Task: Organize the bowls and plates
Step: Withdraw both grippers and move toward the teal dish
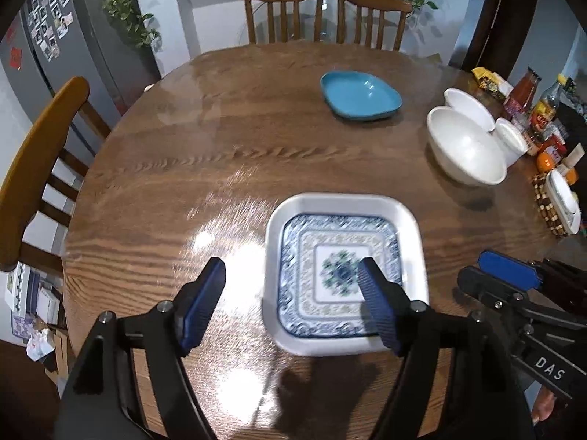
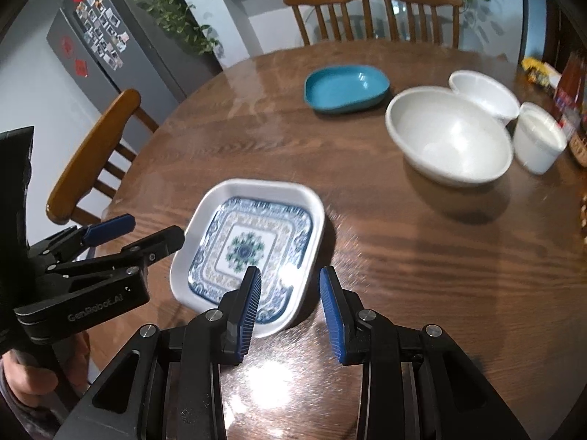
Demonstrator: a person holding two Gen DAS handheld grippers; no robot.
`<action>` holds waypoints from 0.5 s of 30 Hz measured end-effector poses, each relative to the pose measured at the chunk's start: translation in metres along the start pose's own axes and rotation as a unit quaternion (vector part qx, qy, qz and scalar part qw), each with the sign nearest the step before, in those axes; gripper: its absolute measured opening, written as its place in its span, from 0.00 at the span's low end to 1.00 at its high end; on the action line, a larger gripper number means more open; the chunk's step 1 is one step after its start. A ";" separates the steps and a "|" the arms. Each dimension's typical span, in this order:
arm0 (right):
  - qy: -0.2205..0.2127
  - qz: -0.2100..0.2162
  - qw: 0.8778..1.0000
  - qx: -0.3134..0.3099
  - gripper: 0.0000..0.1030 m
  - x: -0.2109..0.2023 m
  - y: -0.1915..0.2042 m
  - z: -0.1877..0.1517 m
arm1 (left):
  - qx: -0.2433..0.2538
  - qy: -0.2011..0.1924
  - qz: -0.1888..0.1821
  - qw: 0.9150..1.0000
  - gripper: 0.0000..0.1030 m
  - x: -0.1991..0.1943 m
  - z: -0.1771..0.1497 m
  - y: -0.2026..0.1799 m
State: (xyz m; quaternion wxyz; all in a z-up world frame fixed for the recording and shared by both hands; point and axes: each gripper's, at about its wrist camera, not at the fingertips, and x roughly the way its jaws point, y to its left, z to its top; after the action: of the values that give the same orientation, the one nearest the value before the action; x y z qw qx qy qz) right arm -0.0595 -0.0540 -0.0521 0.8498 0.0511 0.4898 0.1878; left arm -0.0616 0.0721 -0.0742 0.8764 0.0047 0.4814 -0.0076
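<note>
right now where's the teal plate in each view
Left wrist view: teal plate sits upper right of centre, beyond the patterned square plate.
Right wrist view: teal plate sits upper centre, left of the large white bowl.
Shared landmark: the two wooden chairs behind the table.

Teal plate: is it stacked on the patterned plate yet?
No: the teal plate sits alone on the far side of the table, apart from the patterned plate, which lies in a white dish.

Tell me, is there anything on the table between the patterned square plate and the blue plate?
No. Between the patterned plate and the blue plate there is only bare wooden table. Both wrist views show it.
</note>
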 end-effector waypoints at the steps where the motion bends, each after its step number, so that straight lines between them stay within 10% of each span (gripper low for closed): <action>1: -0.004 -0.003 1.000 -0.002 0.33 -0.004 -0.001 0.003 | 0.002 -0.004 -0.004 1.000 0.72 -0.004 0.004 -0.003; 15: -0.059 -0.051 0.997 -0.019 0.33 -0.056 -0.024 0.058 | 0.039 -0.079 -0.031 0.996 0.82 -0.067 0.077 -0.036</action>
State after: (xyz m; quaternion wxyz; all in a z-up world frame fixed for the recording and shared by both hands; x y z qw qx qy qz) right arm -0.0288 -0.0914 0.0172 0.8864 0.0204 0.4374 0.1504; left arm -0.0334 0.0356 0.0238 0.9101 0.0233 0.4101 -0.0544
